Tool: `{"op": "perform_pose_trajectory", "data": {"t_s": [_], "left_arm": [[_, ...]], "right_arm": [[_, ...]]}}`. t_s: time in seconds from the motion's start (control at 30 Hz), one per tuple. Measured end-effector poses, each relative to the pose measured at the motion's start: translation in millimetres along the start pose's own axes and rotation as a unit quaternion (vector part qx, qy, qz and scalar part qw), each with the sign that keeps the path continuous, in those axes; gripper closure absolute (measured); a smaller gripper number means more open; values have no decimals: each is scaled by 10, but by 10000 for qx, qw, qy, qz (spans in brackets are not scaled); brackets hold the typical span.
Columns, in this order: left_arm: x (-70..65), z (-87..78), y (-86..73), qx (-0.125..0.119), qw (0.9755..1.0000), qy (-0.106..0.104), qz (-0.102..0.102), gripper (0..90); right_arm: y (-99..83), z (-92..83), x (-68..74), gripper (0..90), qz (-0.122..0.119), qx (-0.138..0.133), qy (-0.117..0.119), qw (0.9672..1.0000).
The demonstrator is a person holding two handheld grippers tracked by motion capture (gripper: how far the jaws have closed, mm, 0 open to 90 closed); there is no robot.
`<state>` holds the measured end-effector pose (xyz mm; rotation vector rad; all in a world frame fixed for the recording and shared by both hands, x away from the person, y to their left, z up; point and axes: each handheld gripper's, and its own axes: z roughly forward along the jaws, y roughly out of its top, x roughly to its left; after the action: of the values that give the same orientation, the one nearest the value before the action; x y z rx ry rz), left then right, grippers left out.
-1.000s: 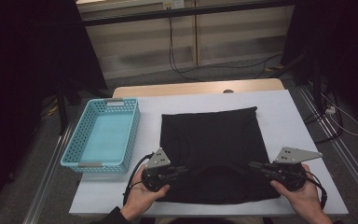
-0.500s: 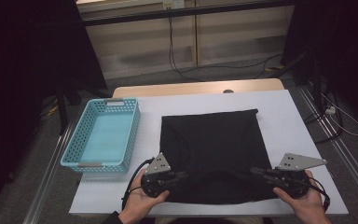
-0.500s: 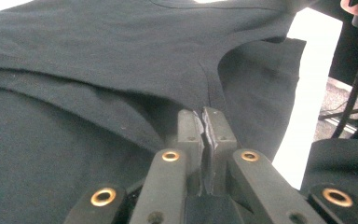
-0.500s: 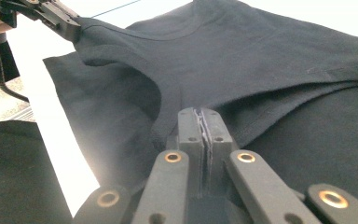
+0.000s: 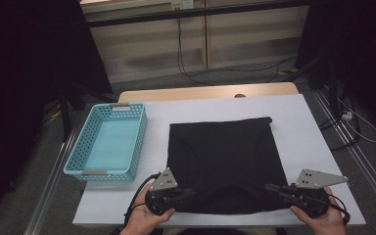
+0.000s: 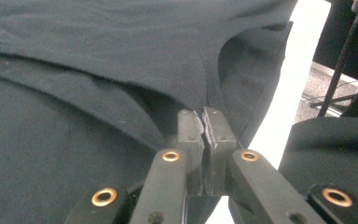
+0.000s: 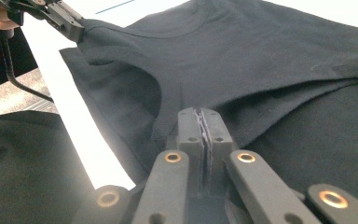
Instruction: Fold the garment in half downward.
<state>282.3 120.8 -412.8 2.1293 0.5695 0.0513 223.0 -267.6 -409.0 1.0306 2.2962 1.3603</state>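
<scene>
A black shirt [image 5: 223, 161] lies at the table's [image 5: 313, 127] center, its 6 o'clock edge pinched by the left gripper [image 5: 190, 191] and right gripper [image 5: 270, 187], jaws clamped. Soft, light cloth likely sags; corners grip best.

Left gripper [image 5: 188, 191]: black body, grey three-cornered plate on top with small dark screw holes, black cable looping off its outer side. Right gripper [image 5: 272, 187]: same black body, and its grey plate is longer and more pointed; a thin black cable trails behind it. In the gripper views, the fingers [image 6: 189, 140] are matte black flat bars. Black linkage arms sit below them, each with brass-coloured rivets at the pivots. Hands are bare, with no sleeves in view.
</scene>
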Motion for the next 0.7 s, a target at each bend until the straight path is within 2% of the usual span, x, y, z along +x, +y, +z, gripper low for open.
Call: {"op": "perform_pose_trajectory", "data": {"t_s": [0.4,0.53,0.7], "left_arm": [[-71,-2,-85,183,9998,-108,-44,870],[-94,53,-114,309,9994,-172,-30,866],[-67,78,-134,421,9990,-155,-67,837]], "right_arm": [[-63,-44,87,886,-7,72,73,9999],[-90,-14,103,885,-96,229,-34,9997],[-115,37,86,884,-69,392,-24,9992]]}}
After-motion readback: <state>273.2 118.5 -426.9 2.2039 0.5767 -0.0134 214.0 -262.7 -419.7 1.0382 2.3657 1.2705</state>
